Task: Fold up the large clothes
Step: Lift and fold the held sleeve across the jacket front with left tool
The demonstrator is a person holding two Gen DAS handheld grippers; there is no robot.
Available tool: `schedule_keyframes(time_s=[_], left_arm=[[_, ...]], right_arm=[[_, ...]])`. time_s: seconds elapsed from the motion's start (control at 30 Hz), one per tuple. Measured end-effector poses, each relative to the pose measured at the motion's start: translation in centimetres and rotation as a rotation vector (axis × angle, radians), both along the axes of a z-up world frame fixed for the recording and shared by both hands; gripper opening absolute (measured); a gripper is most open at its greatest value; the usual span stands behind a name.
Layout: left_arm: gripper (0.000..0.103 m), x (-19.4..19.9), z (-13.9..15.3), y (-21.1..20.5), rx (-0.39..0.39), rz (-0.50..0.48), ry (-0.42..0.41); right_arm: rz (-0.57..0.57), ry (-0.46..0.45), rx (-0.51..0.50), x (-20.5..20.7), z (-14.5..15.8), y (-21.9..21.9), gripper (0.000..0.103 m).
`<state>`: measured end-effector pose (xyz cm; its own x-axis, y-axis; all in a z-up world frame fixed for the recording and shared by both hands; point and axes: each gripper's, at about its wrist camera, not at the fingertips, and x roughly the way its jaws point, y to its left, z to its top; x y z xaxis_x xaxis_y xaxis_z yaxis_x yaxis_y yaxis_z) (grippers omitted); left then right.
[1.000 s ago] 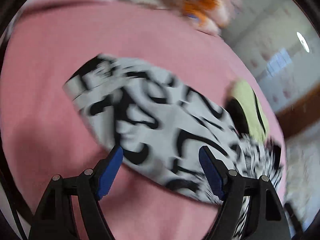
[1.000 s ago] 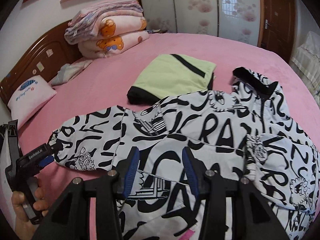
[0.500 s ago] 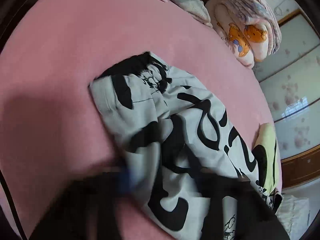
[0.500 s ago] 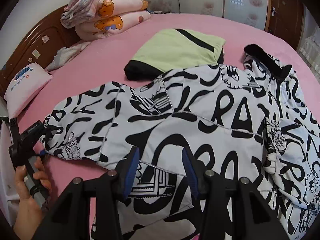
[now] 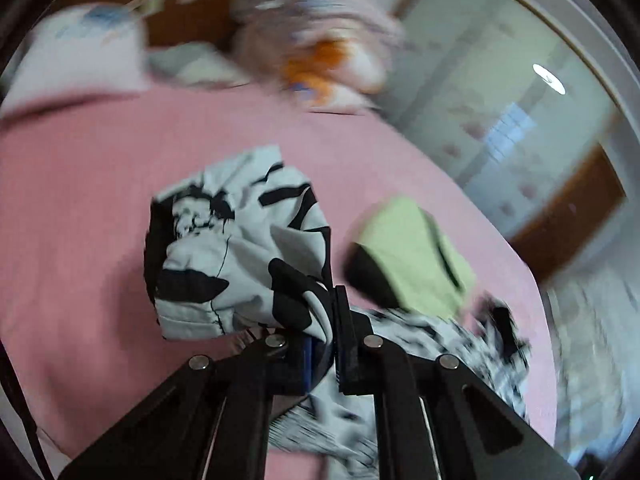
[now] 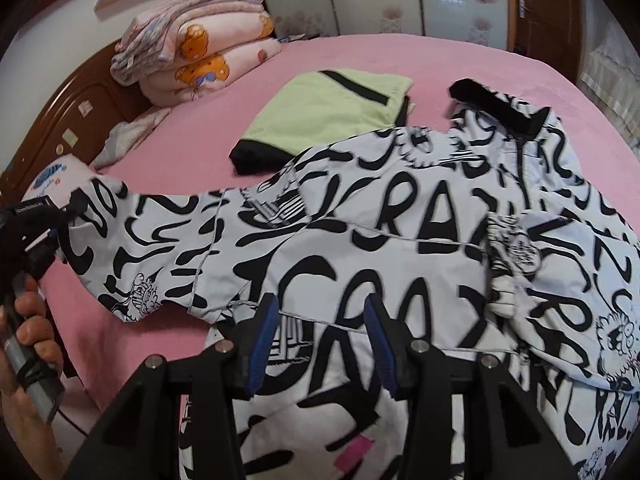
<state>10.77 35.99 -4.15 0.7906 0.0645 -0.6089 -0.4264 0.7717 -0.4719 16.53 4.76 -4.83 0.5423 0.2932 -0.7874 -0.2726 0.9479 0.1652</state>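
Two grippers work over one black-and-white printed jacket point(image 6: 400, 240) spread on the pink bed point(image 6: 360, 56). The left gripper point(image 5: 324, 344) is clamped tight on the jacket's sleeve cuff point(image 5: 236, 256), which bunches up beyond its fingers toward 11 o'clock. The right gripper point(image 6: 320, 344) hangs over the jacket's body at 6 o'clock, jaws partly apart, gripping nothing. A folded green garment point(image 6: 324, 116) lies at 12 o'clock, just beside the jacket.

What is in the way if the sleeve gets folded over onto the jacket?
Nothing visible. The left tongs pinch the sleeve, and the jacket body beside it lies bare; the right tongs hover open above it.
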Motion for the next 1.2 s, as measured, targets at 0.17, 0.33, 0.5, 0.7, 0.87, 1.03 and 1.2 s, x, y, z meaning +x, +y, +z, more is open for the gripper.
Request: schedule_keyframes(time_s=[0.17, 0.33, 0.5, 0.7, 0.87, 1.03, 1.2], left_arm=[[0.006, 1.6, 1.4, -10.8, 0.095, -0.246, 0.013], [0.006, 2.5, -2.2, -19.8, 0.166, -0.426, 0.12], [0.008, 2.1, -7.8, -26.1, 0.228, -0.573, 0.261], [0.047, 1.7, -11.9, -28.0, 0.176, -0.664, 0.364], [0.071, 0.5, -9.8, -27.5, 0.112, -0.712, 0.302], [0.075, -1.5, -6.4, -25.4, 0.036, -0.767, 0.225], [0.077, -3.6, -4.2, -21.2, 0.014, -0.691, 0.182]], right_arm=[[-0.107, -0.029, 0.027, -1.3, 1.2, -5.9, 0.045], [-0.223, -0.021, 0.022, -2.6, 0.6, -12.0, 0.045], [-0.316, 0.039, 0.026, -3.6, -1.8, -17.2, 0.045], [-0.326, 0.097, 0.034, -4.1, -3.9, -19.1, 0.045], [-0.275, 0.095, 0.067, -3.6, -3.7, -18.0, 0.045], [-0.213, 0.102, 0.134, -2.8, -3.0, -16.2, 0.045], [-0.116, 0.081, 0.142, -1.7, -1.6, -12.9, 0.047]])
